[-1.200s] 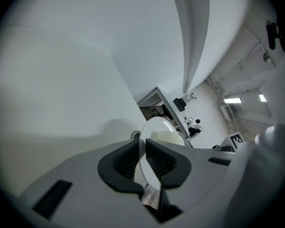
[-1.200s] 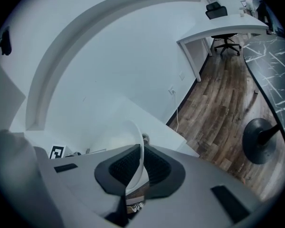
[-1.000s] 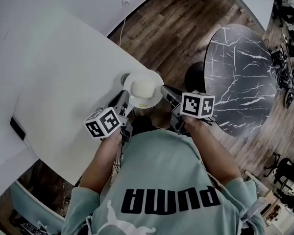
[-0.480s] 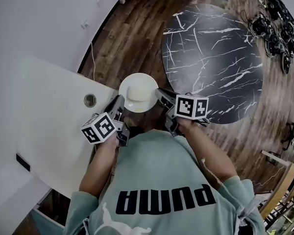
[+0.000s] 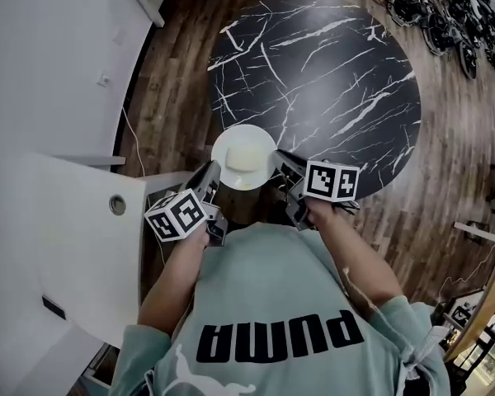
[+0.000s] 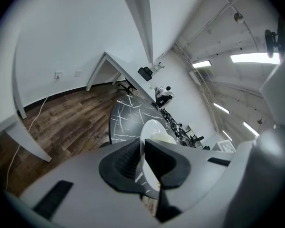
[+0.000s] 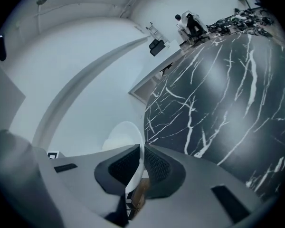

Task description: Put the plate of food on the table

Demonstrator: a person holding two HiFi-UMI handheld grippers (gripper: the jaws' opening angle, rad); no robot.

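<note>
A round white plate (image 5: 231, 178) carries a pale lump of food (image 5: 242, 156) and hangs at the near edge of the round black marble table (image 5: 330, 73). My left gripper (image 5: 214, 170) is shut on the plate's left rim, and its jaws have just been closing a little tighter on it. My right gripper (image 5: 276, 157) is shut on the right rim. In the left gripper view the plate (image 6: 151, 127) runs edge-on between the dark pads of the left gripper (image 6: 143, 151). In the right gripper view the plate (image 7: 121, 134) sticks out from the right gripper (image 7: 142, 163), beside the table (image 7: 228, 103).
A white desk (image 5: 58, 246) with a round cable hole (image 5: 117, 205) stands at the left, close to my left elbow. Dark wooden floor (image 5: 173, 97) lies between desk and table. Cables and equipment (image 5: 450, 15) lie on the floor beyond the table, at the upper right.
Both grippers have carried the plate away from the white desk, across the wooden floor, to the near edge of the black table. The grip on both rims has held.
</note>
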